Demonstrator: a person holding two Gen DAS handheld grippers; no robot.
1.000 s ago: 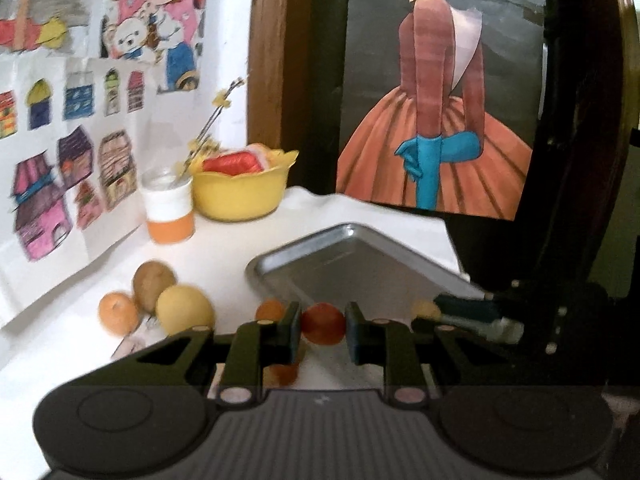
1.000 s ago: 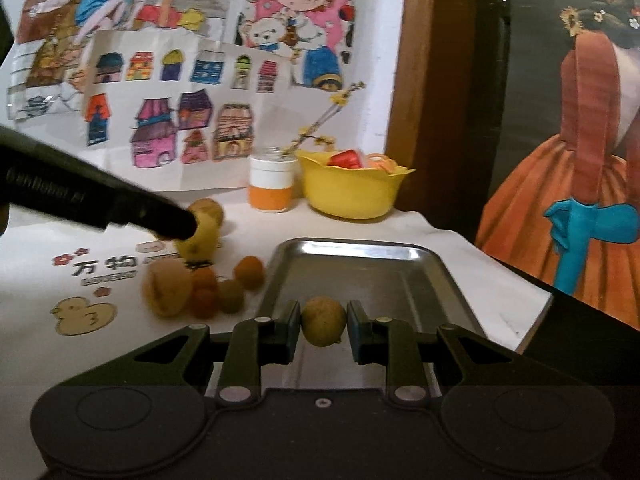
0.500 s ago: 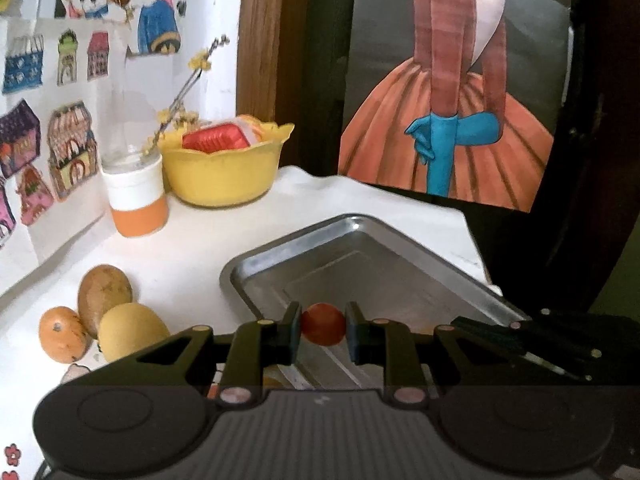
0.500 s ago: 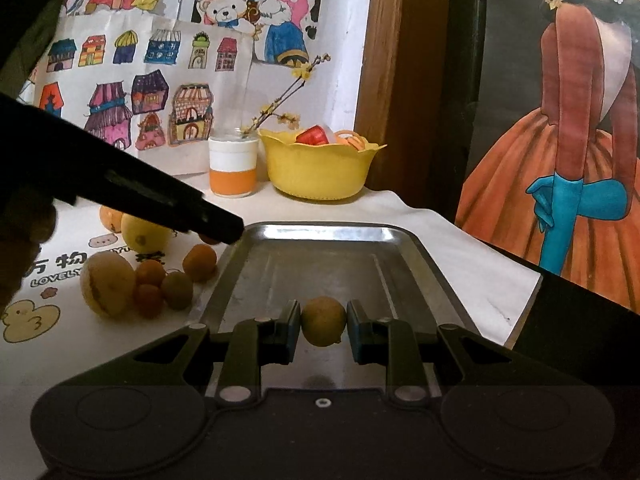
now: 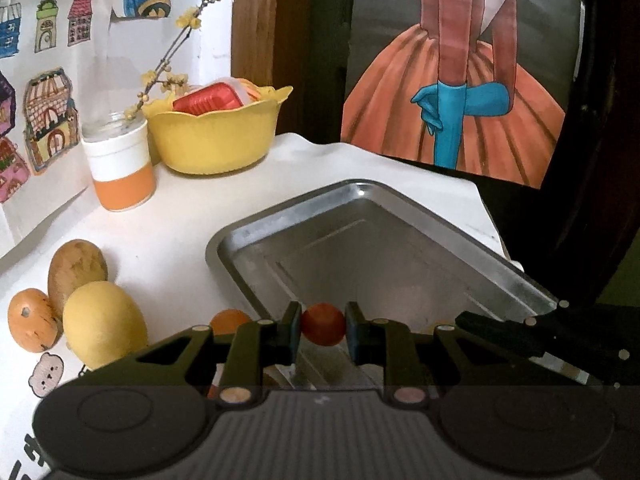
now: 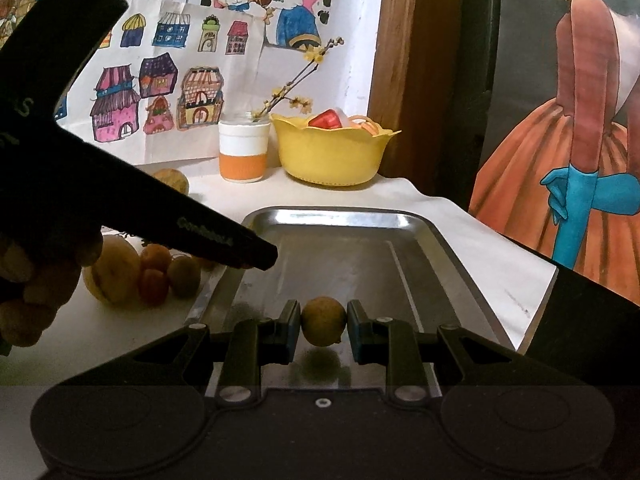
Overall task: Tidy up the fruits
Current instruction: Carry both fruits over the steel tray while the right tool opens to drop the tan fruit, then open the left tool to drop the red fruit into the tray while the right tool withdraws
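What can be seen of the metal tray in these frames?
The metal tray is a shallow rectangular pan of dull, silvery steel with rounded corners, a raised rolled rim and a stepped flat floor. It lies flat on the white tablecloth, in front of the yellow bowl. No fruit rests in it yet. The left hand-held gripper holds a small red-orange fruit over its near corner, and the right hand-held gripper holds a small yellow fruit above its floor.

White tabletop (image 5: 180, 216): metal tray (image 5: 496, 264) right, loose fruits (image 5: 104, 324) near left, jar (image 5: 120, 168) and yellow bowl (image 5: 216, 140) far.
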